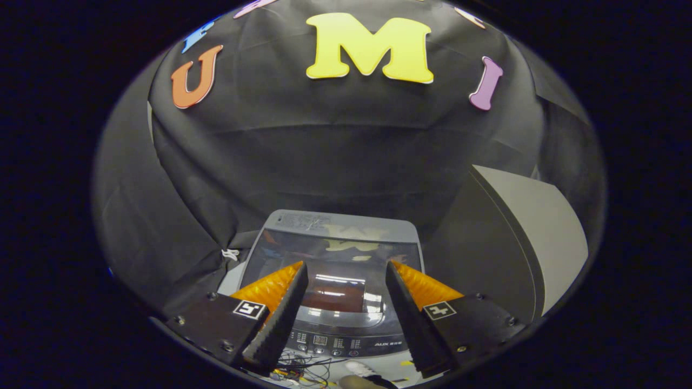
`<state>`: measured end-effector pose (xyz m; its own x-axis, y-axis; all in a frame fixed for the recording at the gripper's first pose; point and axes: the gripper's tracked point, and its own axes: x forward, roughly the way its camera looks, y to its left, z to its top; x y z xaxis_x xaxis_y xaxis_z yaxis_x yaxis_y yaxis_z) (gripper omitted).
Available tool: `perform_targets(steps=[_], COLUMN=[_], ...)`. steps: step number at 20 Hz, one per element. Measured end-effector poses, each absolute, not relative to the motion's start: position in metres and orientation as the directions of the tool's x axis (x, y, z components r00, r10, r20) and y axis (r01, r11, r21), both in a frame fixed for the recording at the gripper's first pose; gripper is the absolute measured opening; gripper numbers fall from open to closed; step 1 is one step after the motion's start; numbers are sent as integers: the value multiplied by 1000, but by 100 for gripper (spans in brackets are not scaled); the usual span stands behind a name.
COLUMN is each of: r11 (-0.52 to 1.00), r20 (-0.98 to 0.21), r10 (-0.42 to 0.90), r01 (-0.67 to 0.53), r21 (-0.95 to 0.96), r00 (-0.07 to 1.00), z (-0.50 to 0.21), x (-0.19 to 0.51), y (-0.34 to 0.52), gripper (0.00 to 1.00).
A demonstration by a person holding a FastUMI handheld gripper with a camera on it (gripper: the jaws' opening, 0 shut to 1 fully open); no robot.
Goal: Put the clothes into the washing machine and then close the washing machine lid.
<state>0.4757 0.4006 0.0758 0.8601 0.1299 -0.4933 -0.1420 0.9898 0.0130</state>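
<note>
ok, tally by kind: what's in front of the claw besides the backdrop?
Washing machine, lid shut: 1
Grey panel right of it: 1
Wire tangle under the claw, fingers open, holding nothing: 1
Shoe: 1
Total: 4

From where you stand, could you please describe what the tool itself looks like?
The tool has two wedge-shaped fingers with ribbed inner faces. Each sits on a dark, blocky mount fastened with screws, and each mount carries a small square black-and-white marker. The fingers are apart, above the washing machine.

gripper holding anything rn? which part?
Nothing held. The gripper is open, fingers apart with empty space between them, above the washing machine's closed lid.
</note>
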Motion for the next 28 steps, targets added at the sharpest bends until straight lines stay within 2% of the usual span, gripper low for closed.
perform_targets(steps=[5,8,12,18,19,21,28], r11=[989,975,971,959,958,957,968], r20=[-465,-396,-318,-162,-141,-100,-24], r10=[146,214,238,282,286,287,238], r01=[-147,-222,-237,-277,-281,-281,-235], r21=[34,26,43,56,53,69,84], r00=[873,893,918,946,948,953,971], z=[90,107,117,137,136,139,111], x=[454,431,402,343,332,313,243], y=[391,391,357,286,270,241,129], gripper=[91,91,91,92,96,98,98])
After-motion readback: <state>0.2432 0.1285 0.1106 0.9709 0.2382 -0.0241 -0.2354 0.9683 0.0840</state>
